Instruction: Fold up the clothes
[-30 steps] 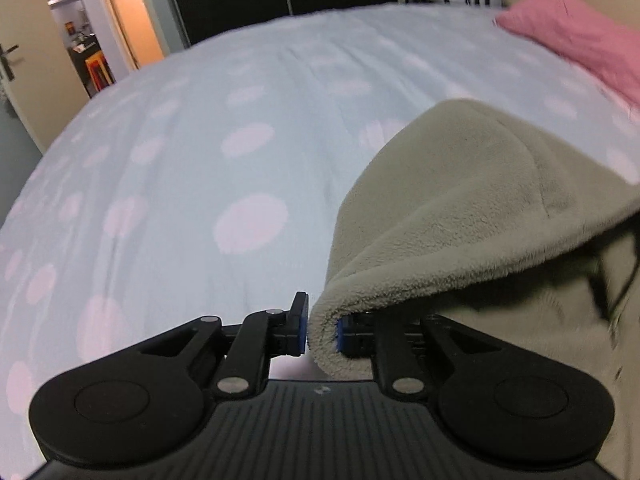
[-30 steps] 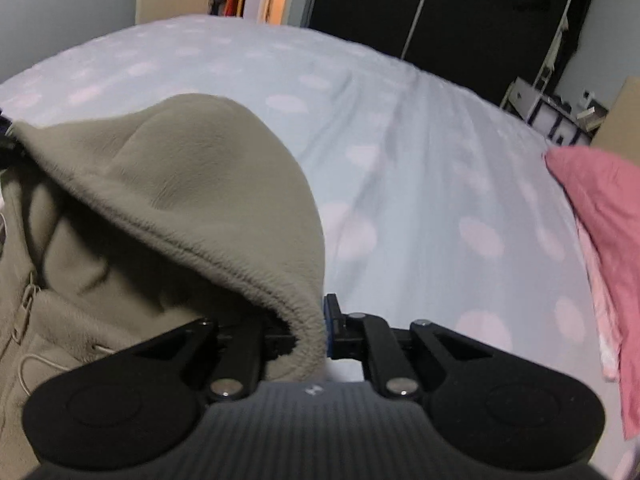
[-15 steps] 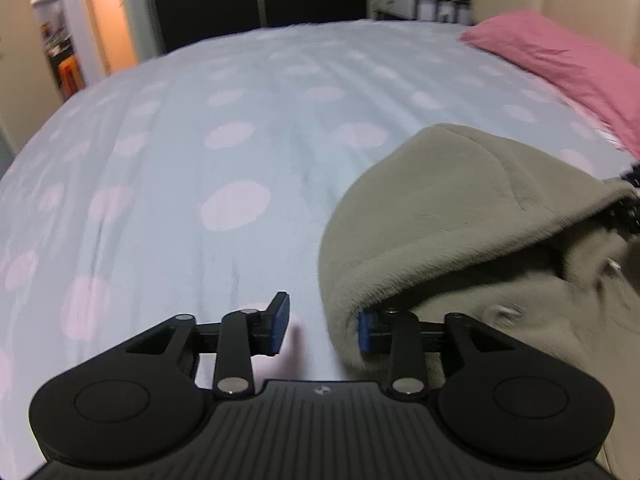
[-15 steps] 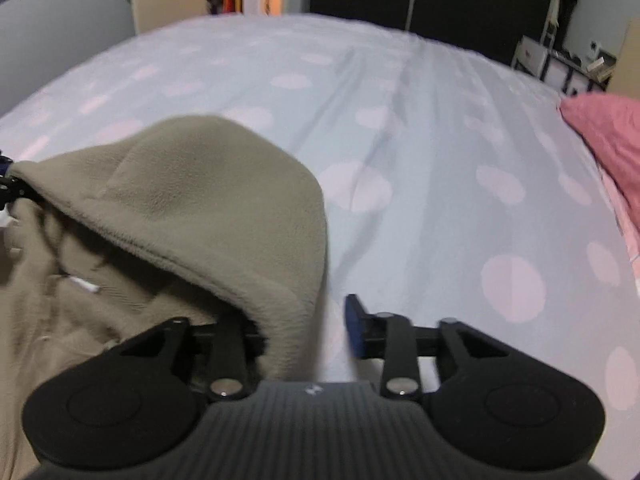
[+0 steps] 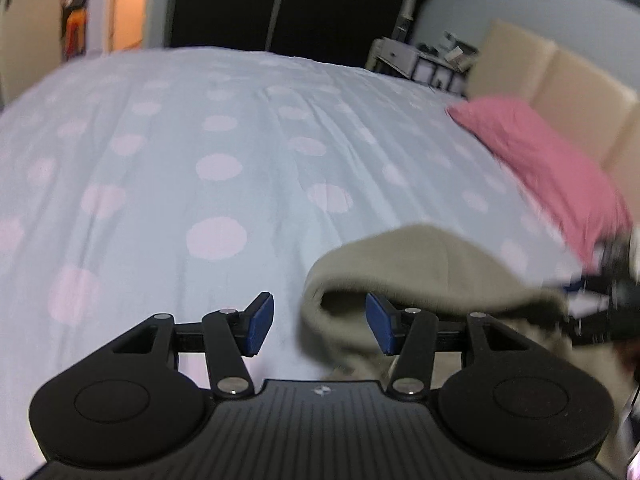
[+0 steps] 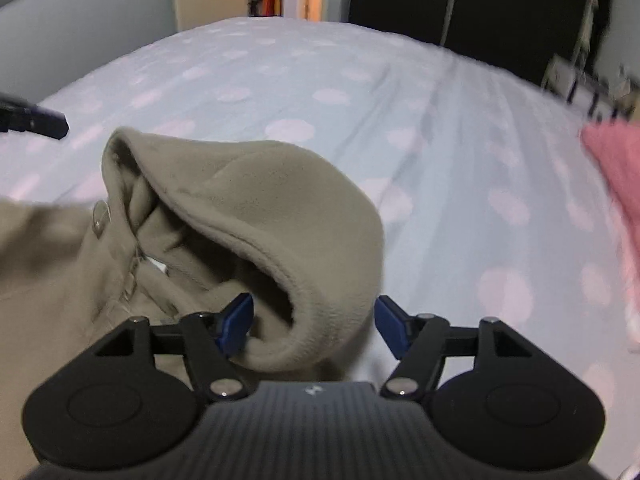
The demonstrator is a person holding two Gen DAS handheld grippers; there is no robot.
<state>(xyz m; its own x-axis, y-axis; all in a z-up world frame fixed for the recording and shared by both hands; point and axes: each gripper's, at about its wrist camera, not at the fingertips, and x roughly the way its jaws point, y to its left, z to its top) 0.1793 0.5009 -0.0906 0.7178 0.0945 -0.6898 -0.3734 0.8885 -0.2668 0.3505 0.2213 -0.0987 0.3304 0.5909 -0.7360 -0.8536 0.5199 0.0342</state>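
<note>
Since 1.0 s ago: both grippers let go of hood rim | left gripper [image 5: 316, 324], right gripper [image 6: 314, 322]: jaws wide, holding nothing | fleece hoodie [image 6: 256, 200] unfolded on polka-dot duvet [image 5: 224, 168], hood slumped | folding unfinished.

My left gripper [image 5: 316, 328] is matte black with a ribbed body. Blue pads tip my fingers [image 5: 259, 322]. Silver screws pin the linkages.

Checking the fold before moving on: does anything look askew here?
The hood is not flat: it bulges up off the hoodie with its opening gaping. Both grippers, left and right, are open.
</note>
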